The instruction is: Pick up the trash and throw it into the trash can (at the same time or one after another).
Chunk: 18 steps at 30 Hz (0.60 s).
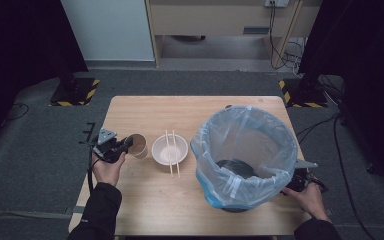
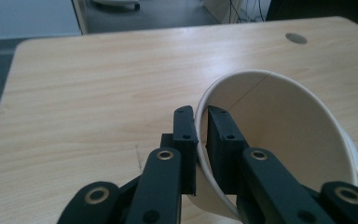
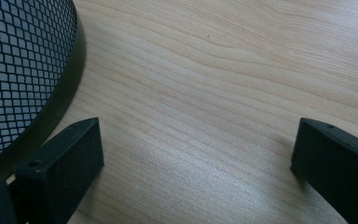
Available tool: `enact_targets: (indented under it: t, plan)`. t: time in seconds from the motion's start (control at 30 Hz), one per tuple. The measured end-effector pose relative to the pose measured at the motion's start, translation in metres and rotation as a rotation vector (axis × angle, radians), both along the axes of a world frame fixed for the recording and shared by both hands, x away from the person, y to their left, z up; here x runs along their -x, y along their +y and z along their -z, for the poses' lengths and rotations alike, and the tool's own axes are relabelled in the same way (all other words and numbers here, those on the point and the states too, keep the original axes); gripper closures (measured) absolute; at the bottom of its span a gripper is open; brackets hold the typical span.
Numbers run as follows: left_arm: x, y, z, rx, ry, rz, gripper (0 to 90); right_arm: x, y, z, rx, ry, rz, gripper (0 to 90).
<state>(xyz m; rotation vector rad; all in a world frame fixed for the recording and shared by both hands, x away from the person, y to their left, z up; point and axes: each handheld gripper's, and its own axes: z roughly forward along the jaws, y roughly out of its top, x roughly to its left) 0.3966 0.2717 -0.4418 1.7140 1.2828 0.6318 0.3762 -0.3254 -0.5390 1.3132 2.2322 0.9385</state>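
Paper cup (image 2: 279, 135) | wall pinched in left hand-held gripper (image 2: 203, 140) | right hand-held gripper (image 3: 196, 158) wide open, empty

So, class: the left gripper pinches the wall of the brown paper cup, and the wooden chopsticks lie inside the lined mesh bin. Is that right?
Not quite. The high view shows the wooden chopsticks lying across the white bowl, not inside the lined mesh bin. The left gripper does pinch the brown paper cup by its wall.
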Motion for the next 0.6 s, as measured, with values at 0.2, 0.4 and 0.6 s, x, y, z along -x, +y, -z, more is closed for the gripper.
enact_targets:
  t: [0.2,0.4,0.6]
  plan:
    - [0.006,0.001,-0.016,0.038,-0.065,-0.005,81.8,0.000,0.000,0.000,-0.001,0.000,0.000,2.4]
    - [0.011,0.002,-0.032,0.060,-0.121,0.001,81.8,0.000,0.000,0.000,-0.001,0.001,0.000,2.3]
    - [0.016,-0.001,-0.050,0.084,-0.181,0.008,81.8,0.000,0.000,0.000,-0.001,0.001,0.000,2.3]
